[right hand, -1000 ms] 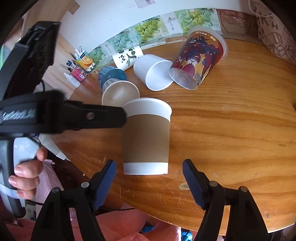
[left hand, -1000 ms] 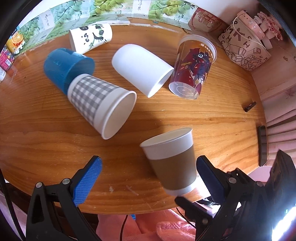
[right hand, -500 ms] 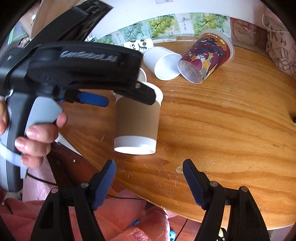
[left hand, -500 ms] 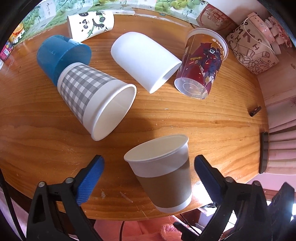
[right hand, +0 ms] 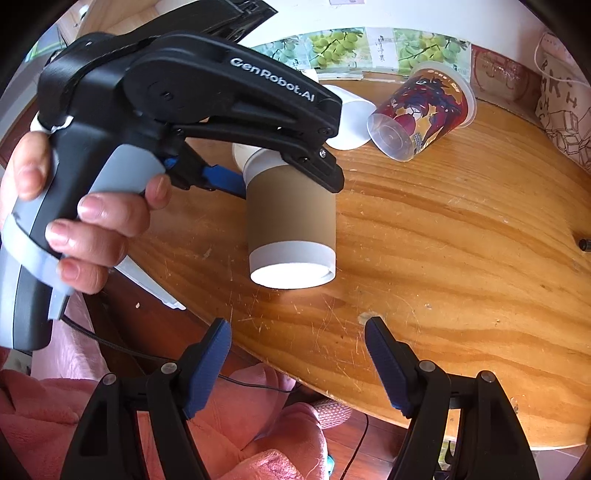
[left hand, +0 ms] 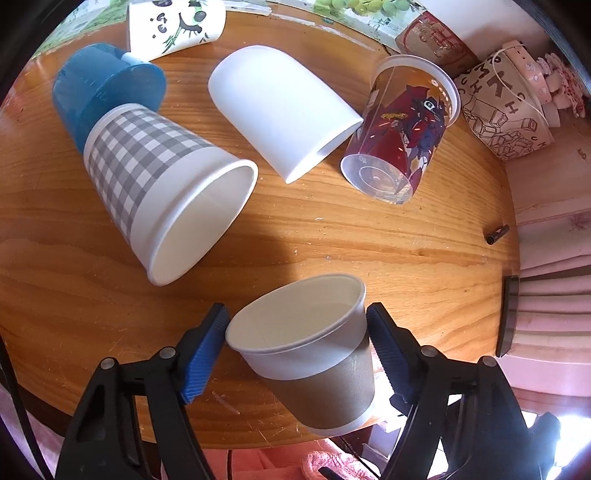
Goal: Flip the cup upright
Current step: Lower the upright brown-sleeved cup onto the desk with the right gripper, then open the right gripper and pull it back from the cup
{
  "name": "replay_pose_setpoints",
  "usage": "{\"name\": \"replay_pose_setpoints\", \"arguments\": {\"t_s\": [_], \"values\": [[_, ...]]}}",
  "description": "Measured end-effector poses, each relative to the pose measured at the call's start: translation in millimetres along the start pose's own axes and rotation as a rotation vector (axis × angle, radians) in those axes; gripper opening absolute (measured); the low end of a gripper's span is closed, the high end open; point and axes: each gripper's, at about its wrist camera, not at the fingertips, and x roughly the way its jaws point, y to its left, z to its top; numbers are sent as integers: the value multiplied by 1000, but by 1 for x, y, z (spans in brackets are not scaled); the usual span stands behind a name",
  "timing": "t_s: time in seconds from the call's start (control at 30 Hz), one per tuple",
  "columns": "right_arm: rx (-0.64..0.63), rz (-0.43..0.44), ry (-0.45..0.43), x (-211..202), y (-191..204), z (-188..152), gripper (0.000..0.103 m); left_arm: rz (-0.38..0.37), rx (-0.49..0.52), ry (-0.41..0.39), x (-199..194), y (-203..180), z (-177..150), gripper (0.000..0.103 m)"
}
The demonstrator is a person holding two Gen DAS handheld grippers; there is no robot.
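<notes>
A white paper cup with a brown sleeve (left hand: 317, 354) stands upright near the front edge of the wooden table (left hand: 406, 251). My left gripper (left hand: 297, 326) is closed around its rim, a blue pad touching each side. The right wrist view shows the same cup (right hand: 291, 218) with the left gripper's fingers (right hand: 314, 166) clamped at its top, its base close to the table. My right gripper (right hand: 297, 343) is open and empty, in front of the cup above the table's edge.
Several cups lie on their sides behind: a grey checked one (left hand: 162, 184), a blue one (left hand: 103, 88), a plain white one (left hand: 280, 107), a panda-print one (left hand: 177, 22) and a clear printed one (left hand: 402, 125). A patterned bag (left hand: 509, 110) sits far right.
My left gripper moved in around the brown-sleeved cup and closed on its rim. The right gripper backed away from the cup and stays open.
</notes>
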Motion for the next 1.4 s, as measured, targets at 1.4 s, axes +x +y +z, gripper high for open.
{"name": "replay_pose_setpoints", "arguments": {"t_s": [1.4], "values": [[232,-112,-175,-11,-1,2,78,175,492,-41,-32,-57,8,79]]}}
